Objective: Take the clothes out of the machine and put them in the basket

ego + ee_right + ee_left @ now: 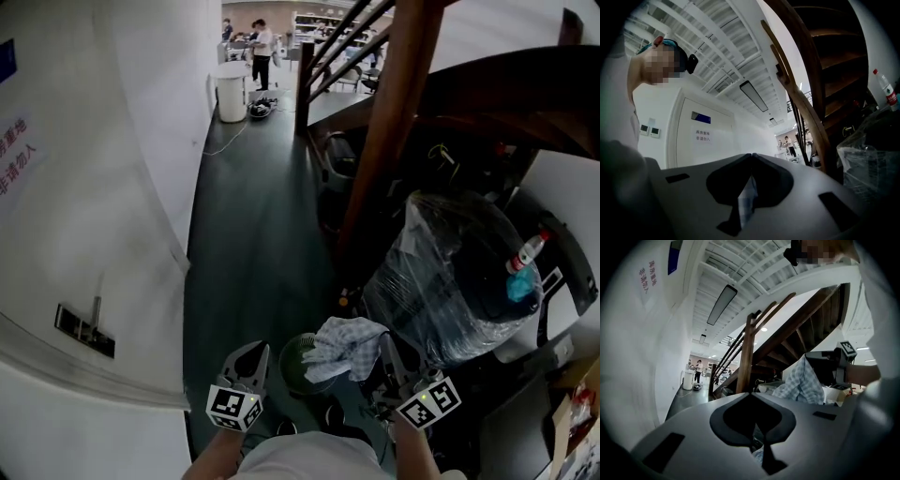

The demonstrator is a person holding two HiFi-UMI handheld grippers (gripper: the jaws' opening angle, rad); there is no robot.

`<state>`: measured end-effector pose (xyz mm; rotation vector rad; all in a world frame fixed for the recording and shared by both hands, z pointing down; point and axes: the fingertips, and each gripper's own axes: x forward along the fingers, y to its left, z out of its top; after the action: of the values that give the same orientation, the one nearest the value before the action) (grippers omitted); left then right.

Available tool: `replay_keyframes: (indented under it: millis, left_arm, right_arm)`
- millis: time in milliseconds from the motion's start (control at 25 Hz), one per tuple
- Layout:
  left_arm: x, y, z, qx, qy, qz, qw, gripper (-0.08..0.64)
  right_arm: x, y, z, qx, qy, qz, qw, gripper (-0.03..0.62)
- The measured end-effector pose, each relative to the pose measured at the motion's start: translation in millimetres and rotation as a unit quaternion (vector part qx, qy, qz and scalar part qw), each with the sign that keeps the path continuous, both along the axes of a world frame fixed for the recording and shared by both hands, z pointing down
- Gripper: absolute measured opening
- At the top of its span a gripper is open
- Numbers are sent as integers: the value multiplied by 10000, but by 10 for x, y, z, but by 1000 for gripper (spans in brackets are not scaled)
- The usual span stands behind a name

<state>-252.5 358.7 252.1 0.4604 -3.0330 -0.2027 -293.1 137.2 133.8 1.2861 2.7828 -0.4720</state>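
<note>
A checked cloth hangs bunched from my right gripper, which is shut on it. In the right gripper view a strip of that cloth shows between the closed jaws of my right gripper. A dark green round basket sits on the floor just under the cloth. My left gripper is to the cloth's left, apart from it, jaws together. In the left gripper view, my left gripper has its tips meeting; the cloth hangs at right. A sliver of checked fabric shows low in the slit; I cannot tell if it is pinched.
A brown wooden stair post rises ahead, with the staircase above. A dark bundle in clear plastic wrap with a bottle on it stands at right. The white wall runs along the left. A white bin and people are far down the corridor.
</note>
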Motion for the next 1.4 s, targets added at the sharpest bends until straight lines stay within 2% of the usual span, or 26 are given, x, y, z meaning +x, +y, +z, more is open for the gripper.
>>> replay_keyframes:
  millis: [240,600,840,920,1120,1400]
  left_arm:
    - [-14,143,33,22,121,-663,9977,20]
    - [-171,6,180,-3,367,-1342,9903,20]
    - [-213,-171,308,13,576,-1708,9836,20]
    - [-201,-202,374,12,660,-1827,9810,20]
    - [-162,-234,596,46,880,-2030,9752,20]
    - [-156,-153,1025,159,1199,-1963,9731,20]
  right_arm:
    - [-309,277,88,20,189,-704,9973,12]
    - [-657,422,436,194,625,-1580,9853,12]
    - [-716,510,826,720,680,-2088,9729,12]
    - [-711,555,956,770,775,-2269,9678,12]
    - [-770,608,1248,876,1020,-2473,9596,12]
    - [-819,733,1801,1128,1468,-2394,9531,12]
